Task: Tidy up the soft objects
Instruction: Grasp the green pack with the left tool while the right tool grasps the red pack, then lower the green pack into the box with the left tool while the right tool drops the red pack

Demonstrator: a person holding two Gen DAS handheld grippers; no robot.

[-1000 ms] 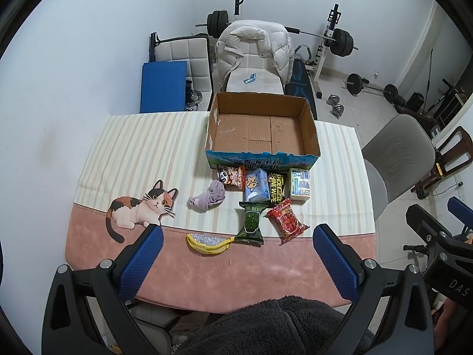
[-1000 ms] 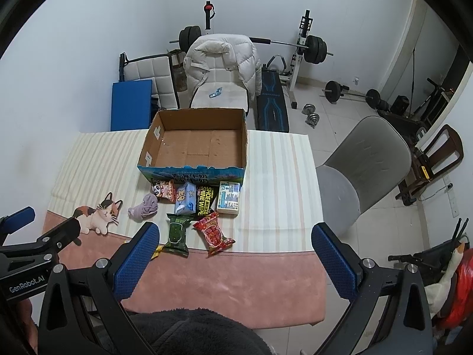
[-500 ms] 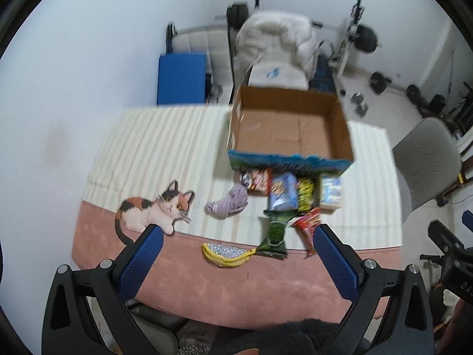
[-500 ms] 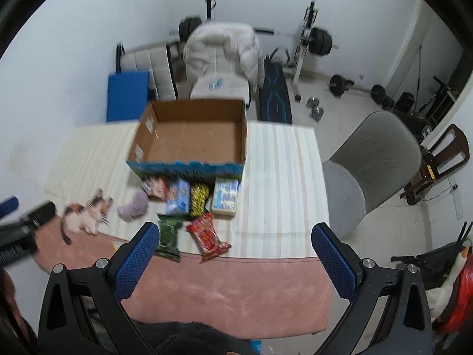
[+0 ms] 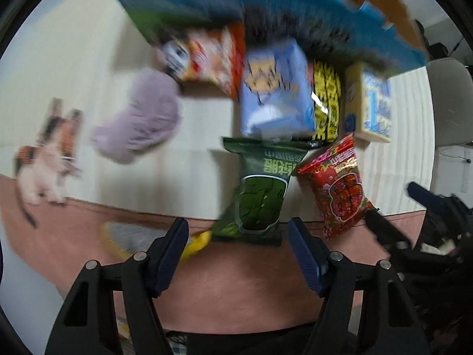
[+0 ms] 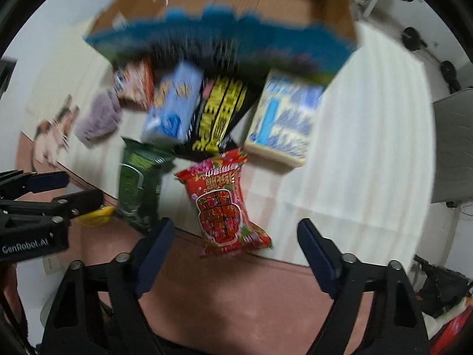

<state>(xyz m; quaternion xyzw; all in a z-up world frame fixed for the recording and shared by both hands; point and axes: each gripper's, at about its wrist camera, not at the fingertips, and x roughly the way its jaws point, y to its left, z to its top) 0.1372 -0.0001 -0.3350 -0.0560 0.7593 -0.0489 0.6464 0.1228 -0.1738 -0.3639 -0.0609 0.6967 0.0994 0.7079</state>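
1. My left gripper [image 5: 238, 250] hangs low over the bench [image 5: 207, 293], fingers wide and empty, just short of the green packet [image 5: 258, 204].
2. My right gripper [image 6: 233, 253] likewise, fingers wide, at the red packet [image 6: 221, 204].
3. Purple plush [image 5: 139, 118] lies left; box [image 6: 257, 6] behind.

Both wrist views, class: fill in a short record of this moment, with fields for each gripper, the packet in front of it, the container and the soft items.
left gripper: open, empty, facing the green packet
right gripper: open, empty, facing the red packet
container: cardboard box, nothing visible inside
soft items: purple plush, yellow banana toy, both on the tablecloth
image quality: motion-blurred
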